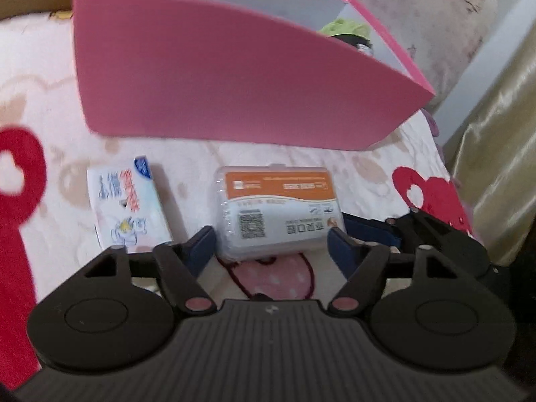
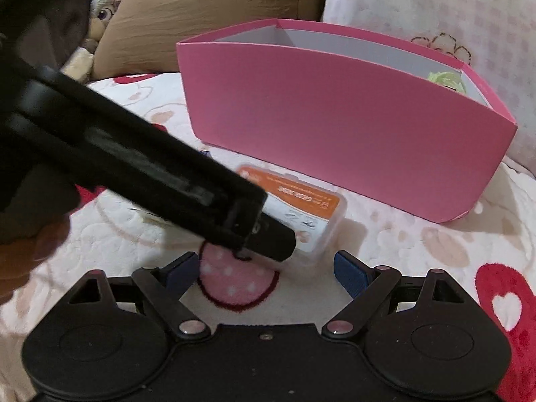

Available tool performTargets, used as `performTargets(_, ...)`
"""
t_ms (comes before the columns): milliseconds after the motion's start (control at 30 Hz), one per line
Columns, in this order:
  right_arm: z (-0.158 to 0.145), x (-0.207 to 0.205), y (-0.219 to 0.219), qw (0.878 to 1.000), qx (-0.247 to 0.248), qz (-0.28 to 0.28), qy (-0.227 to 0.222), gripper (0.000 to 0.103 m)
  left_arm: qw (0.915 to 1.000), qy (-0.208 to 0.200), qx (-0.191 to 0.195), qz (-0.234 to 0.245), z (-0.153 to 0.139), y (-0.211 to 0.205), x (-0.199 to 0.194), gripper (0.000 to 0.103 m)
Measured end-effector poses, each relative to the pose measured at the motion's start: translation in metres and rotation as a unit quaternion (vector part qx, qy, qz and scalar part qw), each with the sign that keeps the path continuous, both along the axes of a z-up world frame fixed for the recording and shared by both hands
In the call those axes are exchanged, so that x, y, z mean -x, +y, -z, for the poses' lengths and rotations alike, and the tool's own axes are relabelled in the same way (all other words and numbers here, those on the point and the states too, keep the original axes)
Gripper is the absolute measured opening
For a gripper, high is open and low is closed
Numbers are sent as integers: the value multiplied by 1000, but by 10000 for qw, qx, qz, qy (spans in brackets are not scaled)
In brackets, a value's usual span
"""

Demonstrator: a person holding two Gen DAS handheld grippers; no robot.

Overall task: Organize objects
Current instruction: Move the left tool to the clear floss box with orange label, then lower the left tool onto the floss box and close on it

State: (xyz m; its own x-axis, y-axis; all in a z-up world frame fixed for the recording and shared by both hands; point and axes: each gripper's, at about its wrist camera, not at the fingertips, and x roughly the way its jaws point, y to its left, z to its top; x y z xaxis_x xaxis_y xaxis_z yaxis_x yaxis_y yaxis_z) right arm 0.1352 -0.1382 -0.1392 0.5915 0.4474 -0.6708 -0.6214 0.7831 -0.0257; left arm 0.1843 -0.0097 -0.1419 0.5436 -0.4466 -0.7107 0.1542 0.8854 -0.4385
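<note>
A clear plastic box [image 1: 278, 211] with an orange label lies on the blanket in front of the pink storage box [image 1: 217, 77]. My left gripper [image 1: 272, 248] has its blue pads against the two sides of the plastic box's near end. In the right wrist view the left gripper's fingers [image 2: 274, 239] cover part of that plastic box [image 2: 315, 207]. My right gripper [image 2: 264, 268] hovers open just behind it, with nothing between its pads. A white tissue packet [image 1: 127, 207] lies to the left. The pink storage box [image 2: 335, 127] holds a green item [image 2: 445, 78].
The pink-and-white blanket [image 2: 418, 251] with red hearts covers the bed. A brown pillow [image 2: 201, 10] and a plush toy [image 2: 104, 10] lie behind the pink box. A golden curtain [image 1: 495, 134] hangs at the right. A hand [image 2: 30, 258] holds the left gripper.
</note>
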Motion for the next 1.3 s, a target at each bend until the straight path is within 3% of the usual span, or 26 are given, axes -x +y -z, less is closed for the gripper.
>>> performTargets(200, -12, -3, -7, 9992, -121, -25, 376, 92, 9996, 197, 200, 55, 0, -5, 7, 66)
performTargets(333, -23, -3, -17, 9984, -161, 73, 542, 92, 9942, 612, 889, -20, 9, 2, 4, 65)
performTargets(400, -23, -2, -21, 9982, -209, 150, 545, 92, 9921, 706, 1032, -101, 10, 3, 4, 64)
performTargets(533, -8, -3, -21, 9972, -274, 358, 588, 92, 9932, 709, 865, -329, 9, 4, 3, 57)
performTargets(667, 4, -5, -16, 9969, -277, 505, 535, 96, 9904, 747, 1041, -511, 13, 8, -1, 52)
performTargets(867, 8, -2, -13, 9961, -368, 671, 443, 99, 9894, 788, 1108, -504, 16, 7, -2, 52)
performTargets(967, 10, -3, -10, 9960, -359, 738, 364, 100, 9842, 940, 1361, -638, 24, 11, -2, 52)
performTargets(1300, 12, 0, -3, 9965, -89, 814, 156, 93, 9839, 881, 1407, -668, 24, 9, 1, 52)
